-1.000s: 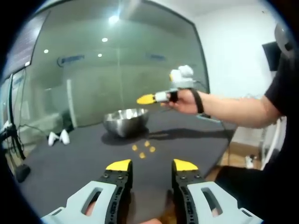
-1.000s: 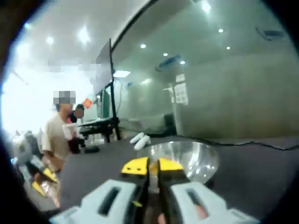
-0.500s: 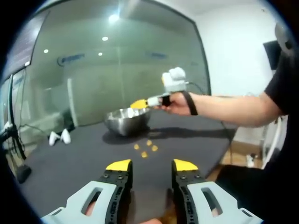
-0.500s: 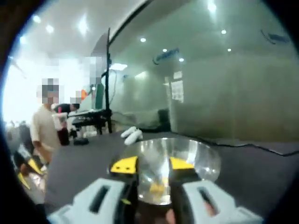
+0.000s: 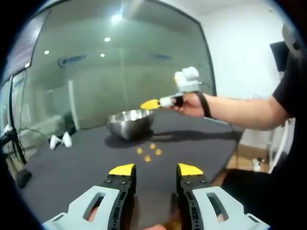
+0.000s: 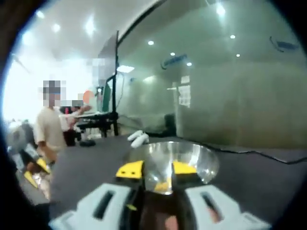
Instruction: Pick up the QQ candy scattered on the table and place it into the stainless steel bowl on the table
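Note:
The stainless steel bowl (image 5: 129, 123) stands at the far middle of the dark table (image 5: 72, 167). Several yellow QQ candies (image 5: 147, 158) lie scattered just in front of it. My left gripper (image 5: 156, 170) hovers low over the near table, open and holding nothing. A hand carries my right gripper (image 5: 151, 103) above the bowl's right rim. In the right gripper view that gripper (image 6: 157, 168) stands open over the bowl (image 6: 201, 163), and a yellow candy (image 6: 163, 186) rests inside, seen between the jaws.
Two small white objects (image 5: 60, 141) lie on the table left of the bowl. A glass wall rises behind the table. A cable (image 6: 254, 152) runs across the far table. People (image 6: 48, 134) stand by a desk beyond the table's edge.
My right gripper, shut a second ago, dipped to the bowl and opened, leaving a candy in it. It has since lifted slightly. The left gripper has not moved.

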Action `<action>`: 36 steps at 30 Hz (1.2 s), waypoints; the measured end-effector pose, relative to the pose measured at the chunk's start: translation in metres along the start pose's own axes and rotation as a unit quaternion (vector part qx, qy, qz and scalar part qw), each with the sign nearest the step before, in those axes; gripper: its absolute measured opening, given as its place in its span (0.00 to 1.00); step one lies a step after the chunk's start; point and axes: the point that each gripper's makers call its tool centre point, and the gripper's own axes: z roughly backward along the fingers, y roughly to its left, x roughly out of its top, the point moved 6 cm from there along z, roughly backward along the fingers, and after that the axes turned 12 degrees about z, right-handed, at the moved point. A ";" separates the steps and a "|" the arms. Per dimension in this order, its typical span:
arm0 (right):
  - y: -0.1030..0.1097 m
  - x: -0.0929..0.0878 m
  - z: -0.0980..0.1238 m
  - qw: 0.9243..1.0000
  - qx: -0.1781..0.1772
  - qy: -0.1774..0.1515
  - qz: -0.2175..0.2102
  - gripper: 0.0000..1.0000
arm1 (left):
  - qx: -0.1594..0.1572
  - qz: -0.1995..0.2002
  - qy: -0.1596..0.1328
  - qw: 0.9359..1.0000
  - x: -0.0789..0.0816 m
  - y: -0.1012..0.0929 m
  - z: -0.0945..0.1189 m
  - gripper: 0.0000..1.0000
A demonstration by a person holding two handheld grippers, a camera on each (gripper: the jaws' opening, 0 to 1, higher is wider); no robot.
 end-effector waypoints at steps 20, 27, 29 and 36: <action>0.055 -0.052 0.068 0.994 0.106 0.025 0.020 0.22 | -0.001 0.004 0.000 1.000 -0.004 -0.001 -0.002 0.35; 0.063 -0.061 0.062 0.991 0.121 0.041 0.032 0.20 | -0.001 0.005 0.000 1.000 -0.005 -0.003 -0.002 0.35; 0.065 -0.064 0.057 0.990 0.126 0.047 0.033 0.20 | -0.002 0.004 0.000 1.000 -0.005 -0.003 -0.003 0.35; 0.066 -0.075 0.033 0.989 0.126 0.076 0.018 0.20 | 0.001 0.003 0.001 1.000 -0.005 -0.003 -0.002 0.35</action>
